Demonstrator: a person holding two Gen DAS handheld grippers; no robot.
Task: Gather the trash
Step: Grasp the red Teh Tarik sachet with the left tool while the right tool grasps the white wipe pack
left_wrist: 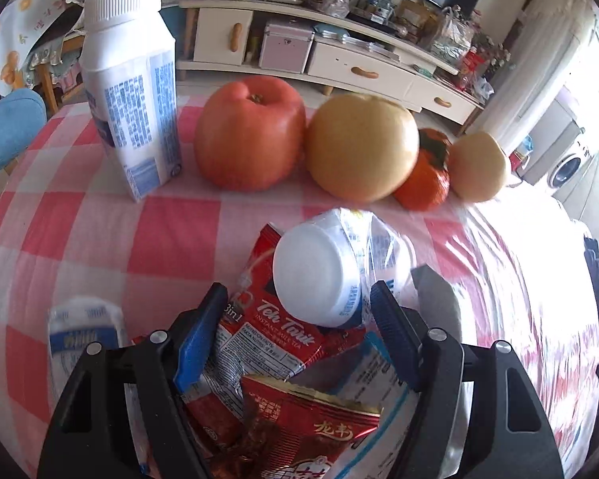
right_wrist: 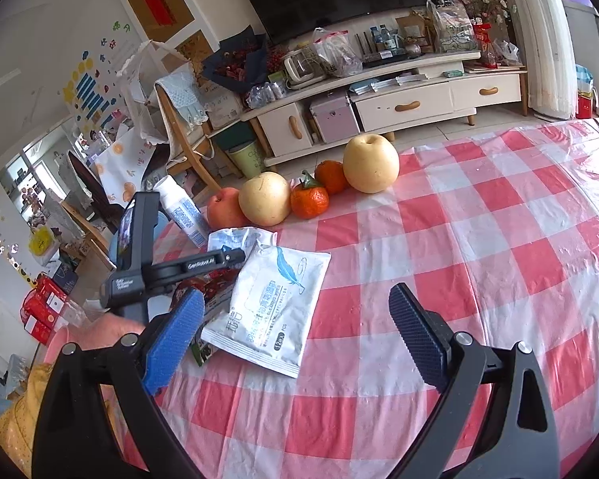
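Left gripper [left_wrist: 295, 319] straddles the crushed carton [left_wrist: 323, 275] atop red wrappers [left_wrist: 275, 343], jaws part-open, not touching it. Right gripper [right_wrist: 295, 331] gapes wide, empty, near the wipes pack [right_wrist: 271, 307].

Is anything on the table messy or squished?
Yes. A crumpled white carton lies tipped over on torn red snack wrappers between the left tongs, while another carton stands upright beside the neat row of fruit.

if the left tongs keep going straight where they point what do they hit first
Most likely the crushed white-capped bottle lying between the left tongs, on the red Teh Tarik sachet; depth is hard to judge.
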